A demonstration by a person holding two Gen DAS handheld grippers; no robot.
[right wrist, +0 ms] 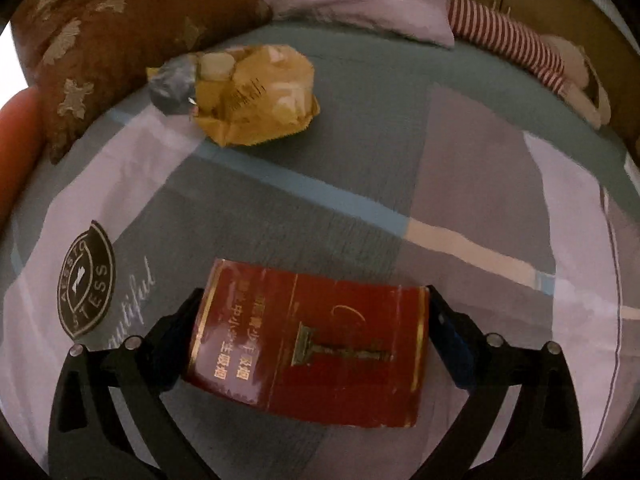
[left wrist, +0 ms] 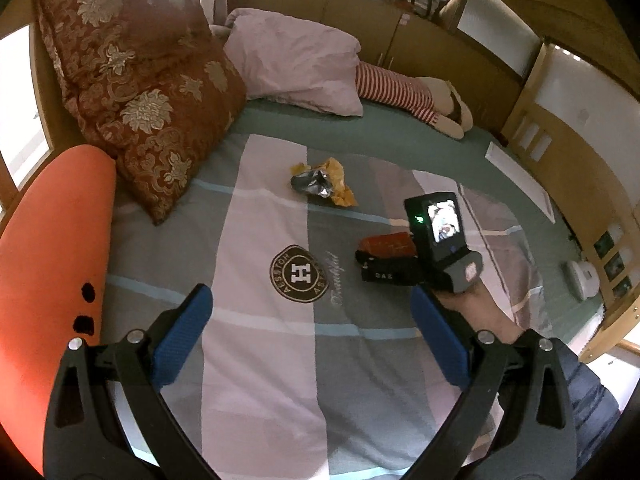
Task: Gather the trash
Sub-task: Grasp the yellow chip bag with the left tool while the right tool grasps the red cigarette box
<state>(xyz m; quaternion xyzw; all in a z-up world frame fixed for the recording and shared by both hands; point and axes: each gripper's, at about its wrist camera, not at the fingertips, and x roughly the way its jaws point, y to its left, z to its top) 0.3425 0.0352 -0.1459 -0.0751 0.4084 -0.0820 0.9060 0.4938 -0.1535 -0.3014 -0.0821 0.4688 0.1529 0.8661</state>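
A red cigarette box [right wrist: 312, 344] with gold print sits between the fingers of my right gripper [right wrist: 314, 320], which is shut on its two ends just above the bed cover. In the left wrist view the same red box [left wrist: 386, 243] shows at the tip of the right gripper [left wrist: 384, 260]. A crumpled yellow and silver snack wrapper [right wrist: 248, 96] lies on the cover beyond it, also in the left wrist view [left wrist: 322, 182]. My left gripper [left wrist: 310, 320] is open and empty above the cover's round logo [left wrist: 300, 274].
The bed cover [left wrist: 260, 360] is grey, lilac and green. A brown floral cushion [left wrist: 136, 80], a lilac pillow [left wrist: 296, 64] and a striped soft toy [left wrist: 400, 92] lie at the head. An orange object [left wrist: 52, 280] stands at the left. A wooden bed rail [left wrist: 560, 152] runs along the right.
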